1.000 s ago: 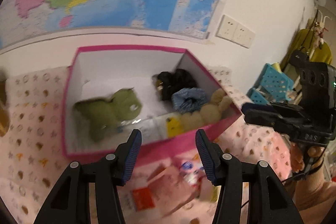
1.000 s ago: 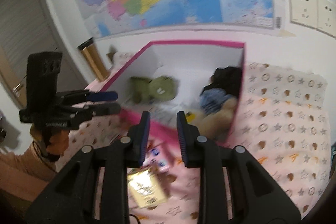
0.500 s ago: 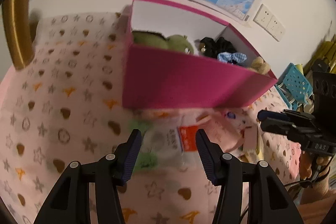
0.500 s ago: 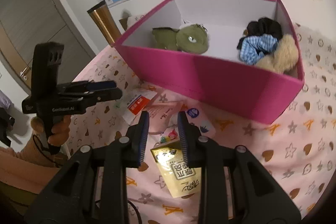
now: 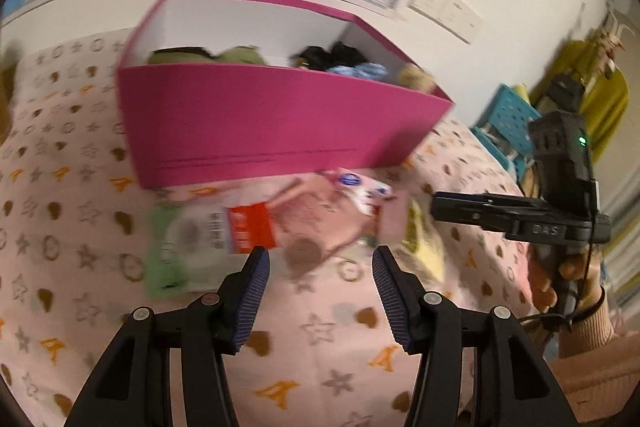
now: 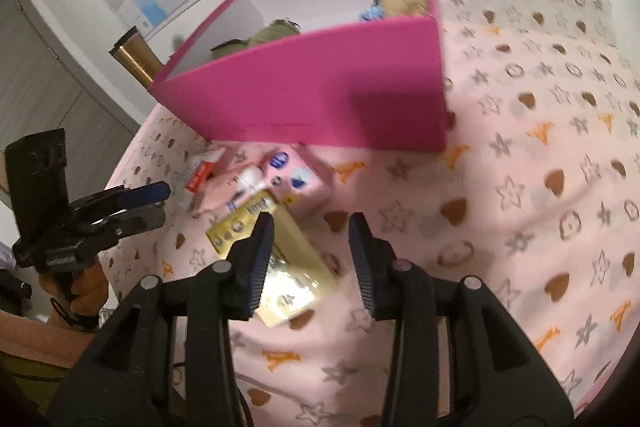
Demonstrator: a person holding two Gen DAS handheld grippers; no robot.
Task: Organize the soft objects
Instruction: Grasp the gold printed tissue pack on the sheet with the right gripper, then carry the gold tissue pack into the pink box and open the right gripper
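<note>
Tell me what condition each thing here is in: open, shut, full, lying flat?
pink box: open-topped, holding soft toys and scrunchies.
green plush: inside the box.
packets: lying loose on the blanket in front of the box.
yellow packet: flat on the blanket, below the right hand-held gripper.
left hand-held gripper: open, nothing between its jaws.
right hand-held gripper: jaws have just been opening, gripping nothing.

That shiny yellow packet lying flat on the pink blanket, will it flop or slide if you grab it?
The shiny yellow packet looks thin and flat, so it would probably bend rather than stay stiff. Its glossy face might slip between the pads. Lying flat on the soft pink star-patterned blanket, its edge may be hard to catch; it shouldn't roll.
</note>
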